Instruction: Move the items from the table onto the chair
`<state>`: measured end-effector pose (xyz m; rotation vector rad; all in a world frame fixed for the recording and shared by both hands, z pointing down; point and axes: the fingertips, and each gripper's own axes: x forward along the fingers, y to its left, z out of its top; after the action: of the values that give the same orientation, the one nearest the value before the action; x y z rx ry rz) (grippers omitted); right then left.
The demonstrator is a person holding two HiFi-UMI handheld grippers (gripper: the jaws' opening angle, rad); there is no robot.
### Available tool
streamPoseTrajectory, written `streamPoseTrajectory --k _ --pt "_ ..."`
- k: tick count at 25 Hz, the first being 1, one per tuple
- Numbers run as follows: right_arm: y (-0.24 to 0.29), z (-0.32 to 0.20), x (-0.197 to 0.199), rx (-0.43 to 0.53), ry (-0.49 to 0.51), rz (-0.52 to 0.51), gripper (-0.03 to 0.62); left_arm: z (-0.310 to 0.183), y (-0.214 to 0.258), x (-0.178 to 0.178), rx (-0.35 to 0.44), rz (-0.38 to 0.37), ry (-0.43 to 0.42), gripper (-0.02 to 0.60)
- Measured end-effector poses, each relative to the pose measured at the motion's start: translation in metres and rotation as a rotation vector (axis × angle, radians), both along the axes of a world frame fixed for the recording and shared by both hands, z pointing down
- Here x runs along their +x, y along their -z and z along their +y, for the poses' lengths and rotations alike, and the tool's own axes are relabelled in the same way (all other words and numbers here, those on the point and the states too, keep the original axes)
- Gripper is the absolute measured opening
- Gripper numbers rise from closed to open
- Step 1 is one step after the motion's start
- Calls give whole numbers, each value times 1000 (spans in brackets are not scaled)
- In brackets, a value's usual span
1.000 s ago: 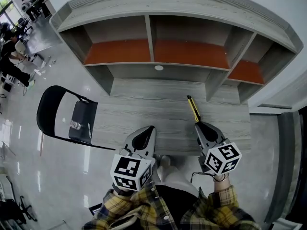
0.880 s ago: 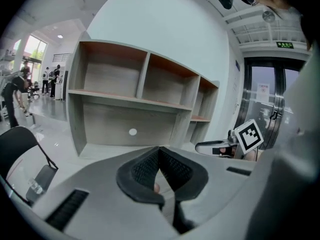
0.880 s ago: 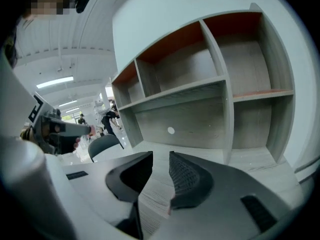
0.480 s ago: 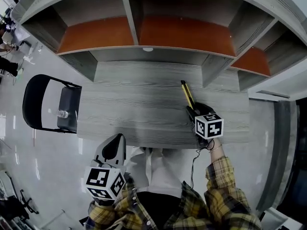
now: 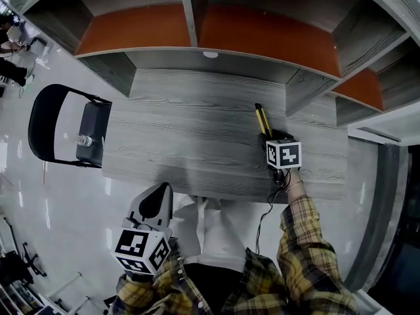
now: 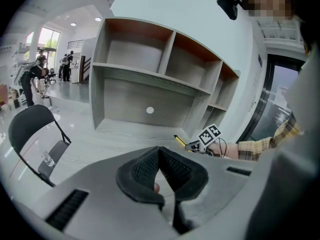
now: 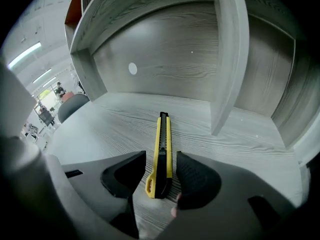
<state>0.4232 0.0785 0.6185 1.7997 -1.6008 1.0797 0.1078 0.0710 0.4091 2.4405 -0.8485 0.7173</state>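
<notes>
I judged the step in hand to be the pick-up of the utility knife. It lay flat on the grey wood-grain table, toward the right side, just in front of an upright of the shelf unit, with its tip pointing to the far side. The right gripper stood low over the knife's near end. Its jaws had just been opening and were spread wide, with the butt of the handle between them and neither pad pressing on it. In my judgement, a sound grip called for sinking until the pads flanked the handle, square to its length. They should then close on the thick rear part, not the slim front, so the knife would not pivot on lifting. The left gripper was closed on nothing, off the table's near edge. The knife was slender and yellow, with a black slider track and butt; I could not tell whether any blade was extended. The black chair stood at the table's left end, well apart from the knife, with a small clear container on its seat.
</notes>
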Motion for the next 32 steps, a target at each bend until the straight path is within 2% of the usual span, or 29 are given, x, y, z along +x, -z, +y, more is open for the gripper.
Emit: streamPoseTrajectory --k 6,9,12,17,25,32 --pt "-9 4 5 -58 -2 75 173 -4 2 2 -14 17 18 3" --pt "-9 3 7 -66 -3 80 129 -6 6 4 -24 42 29 3" --pt "-7 6 5 -53 -31 28 127 -6 11 5 -13 48 27 3" --pt "11 11 -17 26 -67 -77 126 -13 17 -2 0 73 50 3" --pt "54 -1 -102 146 -48 -250 126 -28 22 -41 12 111 115 3" --pt "75 -40 -228 152 89 -320 126 -61 18 -116 16 174 186 3"
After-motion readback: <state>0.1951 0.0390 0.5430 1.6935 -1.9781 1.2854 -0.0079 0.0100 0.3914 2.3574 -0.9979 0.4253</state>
